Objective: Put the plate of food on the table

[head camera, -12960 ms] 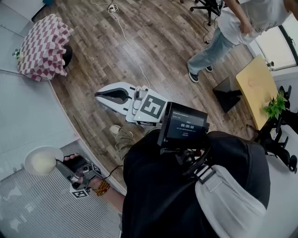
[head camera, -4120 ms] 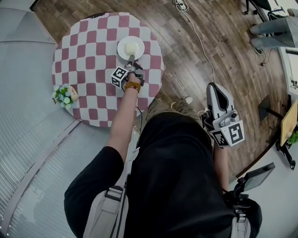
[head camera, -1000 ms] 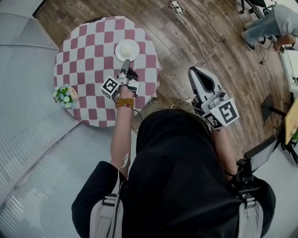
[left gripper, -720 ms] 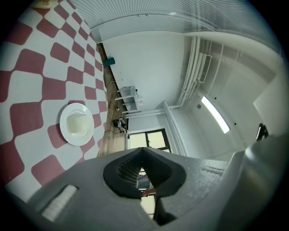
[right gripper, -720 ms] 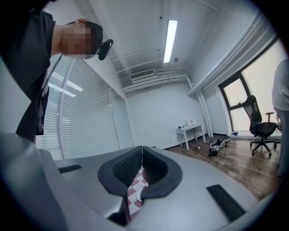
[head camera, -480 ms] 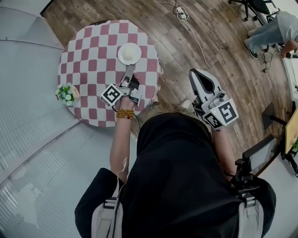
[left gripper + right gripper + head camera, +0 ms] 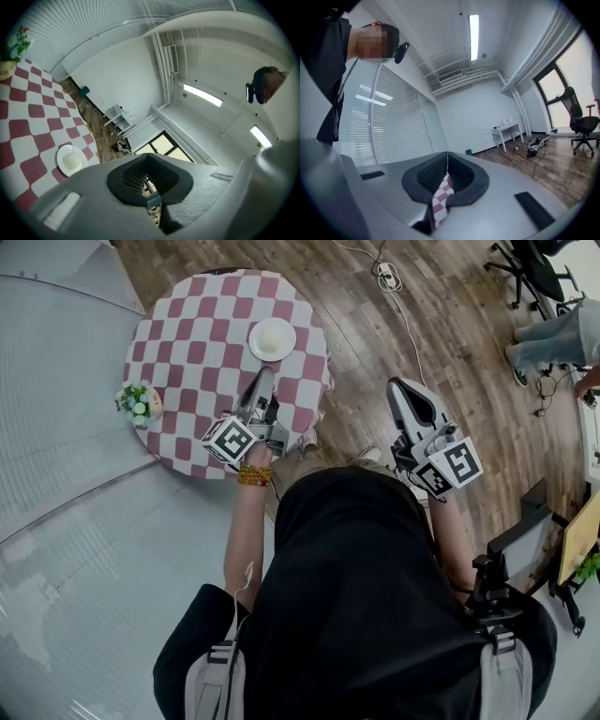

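Round white plate of pale food [image 7: 272,338] rests near the right edge of the red-checked round table [image 7: 178,352]. Left gripper [image 7: 263,381] and right gripper [image 7: 401,395] are closed and empty. Best to back the left off level, clear of the plate.

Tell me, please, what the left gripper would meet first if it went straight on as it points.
Probably nothing near: the left gripper seems to aim above the plate and table, toward open room; depth is unclear.

Wood-plank floor [image 7: 450,352]. White walls, slatted blinds [image 7: 398,126] along one side. Ceiling strip light [image 7: 474,36] on. White desk [image 7: 508,127] against far wall, black office chair [image 7: 582,125] near window [image 7: 555,93].
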`<act>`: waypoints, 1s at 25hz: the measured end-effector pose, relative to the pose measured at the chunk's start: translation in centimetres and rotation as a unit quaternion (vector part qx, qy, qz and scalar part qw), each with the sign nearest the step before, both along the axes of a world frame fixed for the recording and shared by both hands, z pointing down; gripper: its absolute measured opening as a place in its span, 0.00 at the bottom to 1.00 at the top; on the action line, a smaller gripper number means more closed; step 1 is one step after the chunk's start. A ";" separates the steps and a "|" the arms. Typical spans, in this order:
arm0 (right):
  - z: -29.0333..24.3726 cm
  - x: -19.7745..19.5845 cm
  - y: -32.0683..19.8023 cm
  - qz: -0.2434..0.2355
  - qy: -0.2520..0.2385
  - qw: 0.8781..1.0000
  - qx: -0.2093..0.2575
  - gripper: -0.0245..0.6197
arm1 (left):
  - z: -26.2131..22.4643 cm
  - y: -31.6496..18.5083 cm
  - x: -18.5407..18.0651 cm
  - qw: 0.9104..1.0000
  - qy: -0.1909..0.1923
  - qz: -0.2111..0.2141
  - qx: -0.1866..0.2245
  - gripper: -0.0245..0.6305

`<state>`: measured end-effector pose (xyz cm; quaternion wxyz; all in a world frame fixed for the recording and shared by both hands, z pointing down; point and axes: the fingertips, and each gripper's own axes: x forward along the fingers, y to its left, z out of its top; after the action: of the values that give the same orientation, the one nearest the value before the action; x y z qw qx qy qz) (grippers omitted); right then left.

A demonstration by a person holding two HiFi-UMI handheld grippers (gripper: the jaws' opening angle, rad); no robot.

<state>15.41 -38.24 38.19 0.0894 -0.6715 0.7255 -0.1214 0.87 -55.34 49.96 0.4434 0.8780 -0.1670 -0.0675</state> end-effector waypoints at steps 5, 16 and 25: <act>-0.3 -0.3 -0.8 -0.023 -0.001 1.000 0.008 0.05 | -2.0 1.5 -1.0 0.995 -0.015 -0.007 0.097 0.04; -0.1 -3.3 -3.8 -0.086 0.016 0.996 0.012 0.05 | -4.6 4.7 -1.9 0.964 -0.054 0.022 0.260 0.04; 1.5 -7.1 -5.4 -0.143 0.042 0.989 0.005 0.05 | -5.2 7.3 -2.2 0.925 -0.096 0.072 0.360 0.04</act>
<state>8.36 -43.68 39.64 0.0440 -0.5650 0.8177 -0.1010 -1.35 -48.06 44.77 0.0833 0.9904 -0.1100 -0.0061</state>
